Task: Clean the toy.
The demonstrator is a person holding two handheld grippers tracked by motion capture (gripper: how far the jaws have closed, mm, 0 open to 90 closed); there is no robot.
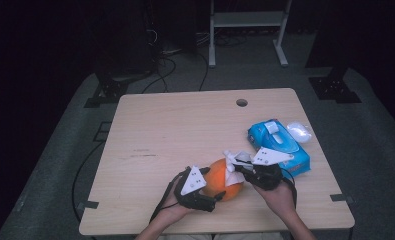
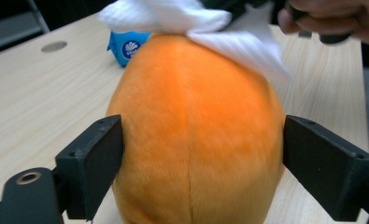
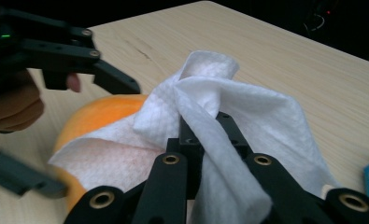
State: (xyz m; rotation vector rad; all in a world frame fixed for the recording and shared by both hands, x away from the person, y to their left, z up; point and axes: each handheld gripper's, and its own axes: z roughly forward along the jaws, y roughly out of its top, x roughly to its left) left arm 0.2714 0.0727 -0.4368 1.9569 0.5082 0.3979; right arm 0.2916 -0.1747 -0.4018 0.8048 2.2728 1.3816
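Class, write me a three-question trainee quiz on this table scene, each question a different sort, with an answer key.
1. True or false: the right tool is shut on the white tissue.
2. The left tool's jaws flank which thing? A) orange plush ball B) blue tissue pack C) cable
3. Fill in: the tissue lies draped over the ____.

Key: 1 true; 2 A; 3 orange plush ball.
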